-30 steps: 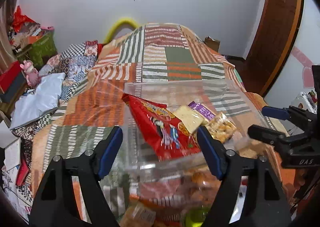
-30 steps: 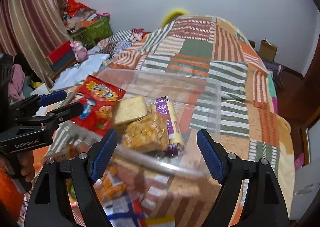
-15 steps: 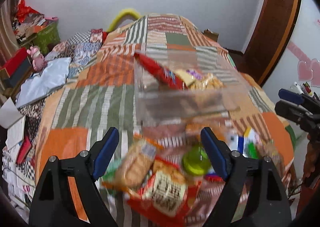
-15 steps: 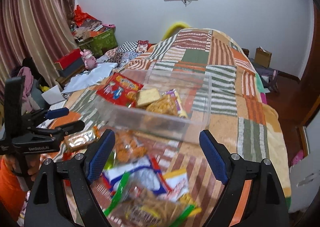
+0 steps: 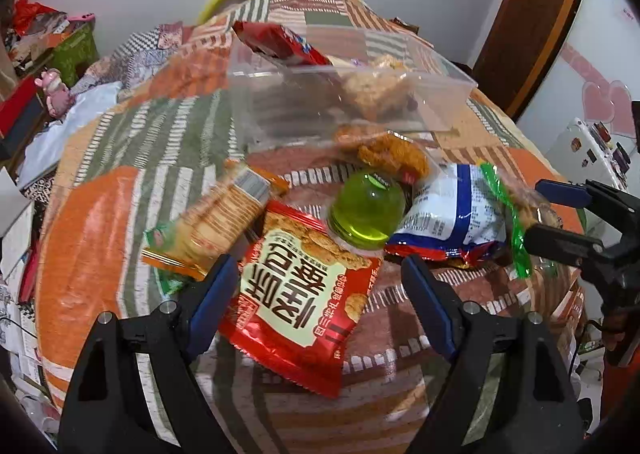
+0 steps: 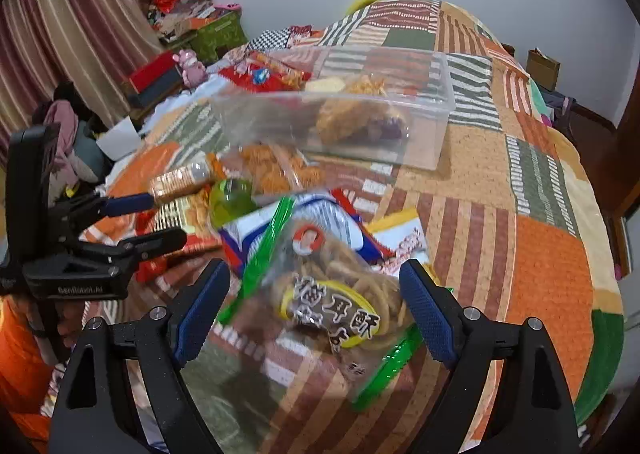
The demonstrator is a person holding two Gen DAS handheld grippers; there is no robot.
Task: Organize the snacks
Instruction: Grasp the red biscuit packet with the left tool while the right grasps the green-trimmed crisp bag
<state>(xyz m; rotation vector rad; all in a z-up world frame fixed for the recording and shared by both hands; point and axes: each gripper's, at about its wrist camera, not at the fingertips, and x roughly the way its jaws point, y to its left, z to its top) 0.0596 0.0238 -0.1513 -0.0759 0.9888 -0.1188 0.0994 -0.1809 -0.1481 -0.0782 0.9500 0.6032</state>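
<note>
Patchwork bed [image 6: 540, 254] carries everything | clear bin [image 5: 320, 102] partly filled, beyond the loose pile | red packet [image 5: 296, 294] beneath my gaping left tool [image 5: 318, 286] | green-edged bag [image 6: 336, 298] beneath my gaping right tool [image 6: 314, 290] | next: I'd lower, pinch, bin.

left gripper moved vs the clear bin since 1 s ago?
Yes. The left gripper has pulled back from the clear bin: earlier its fingers flanked the bin, now they flank the red snack packet in front of it.
</note>
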